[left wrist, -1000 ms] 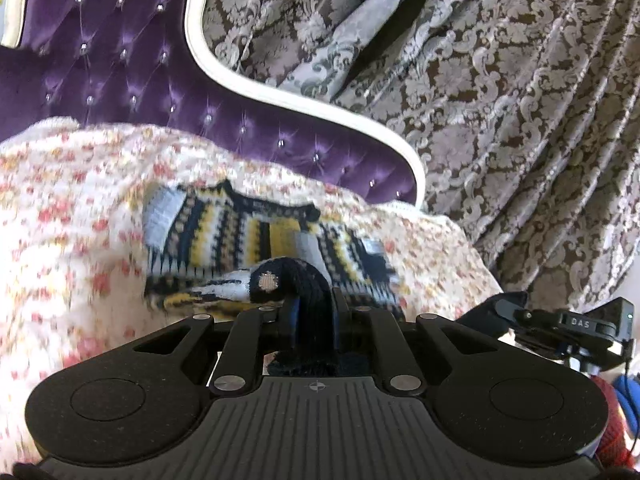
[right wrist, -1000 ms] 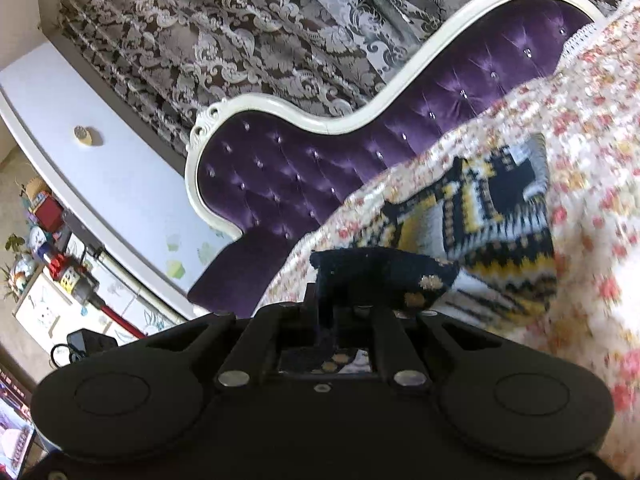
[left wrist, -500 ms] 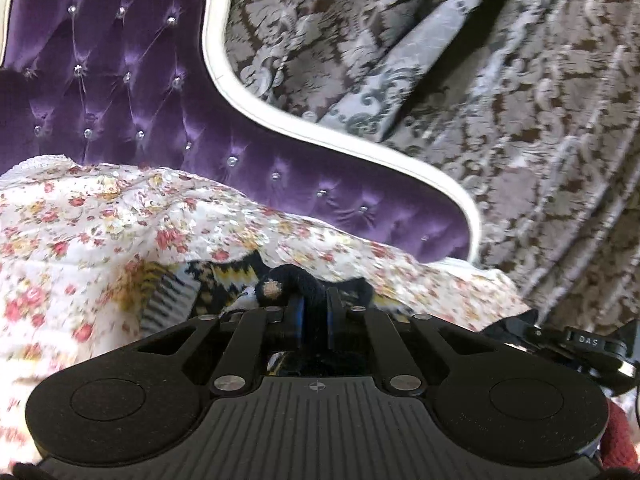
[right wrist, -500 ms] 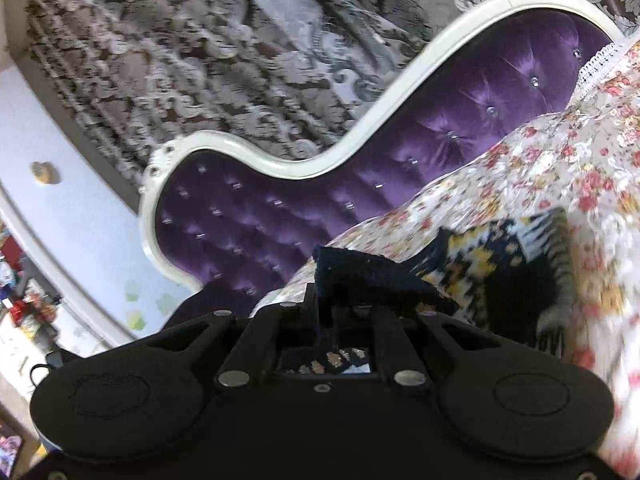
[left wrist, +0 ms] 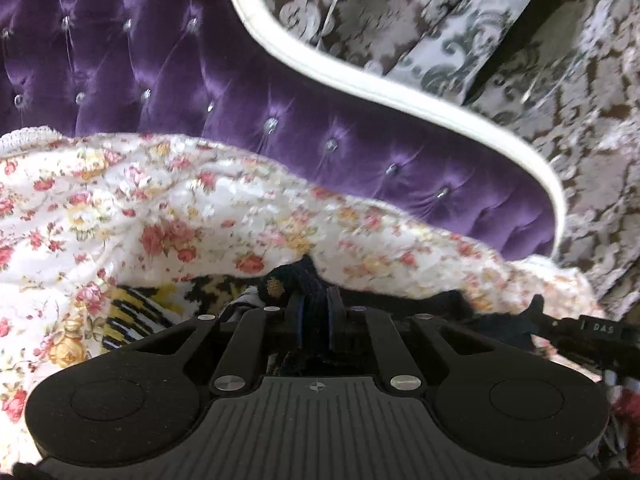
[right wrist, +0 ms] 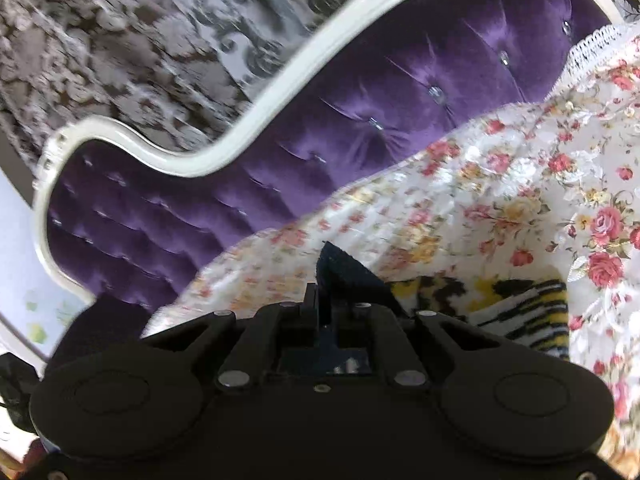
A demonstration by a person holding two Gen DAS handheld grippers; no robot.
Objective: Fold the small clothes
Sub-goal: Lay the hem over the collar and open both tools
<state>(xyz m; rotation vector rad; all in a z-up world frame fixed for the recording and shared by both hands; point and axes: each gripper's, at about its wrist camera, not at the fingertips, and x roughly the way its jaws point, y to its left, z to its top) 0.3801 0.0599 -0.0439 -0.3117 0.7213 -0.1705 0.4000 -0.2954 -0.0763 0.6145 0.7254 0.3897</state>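
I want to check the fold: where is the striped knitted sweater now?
The navy, yellow and white knitted sweater lies on the floral bedspread, low in both wrist views, its dark edge pinched by left gripper and right gripper.

R gripper (right wrist: 320,304) fingers pinch navy knit edge (right wrist: 340,266); striped sweater (right wrist: 516,308) on floral cover (right wrist: 500,184).

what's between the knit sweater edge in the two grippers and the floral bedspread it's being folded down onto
Nothing visible. The left gripper and right gripper each pinch the dark navy edge of the yellow, black and white patterned knit sweater. Ahead lies only bare floral quilted bedspread, up to the purple tufted headboard.
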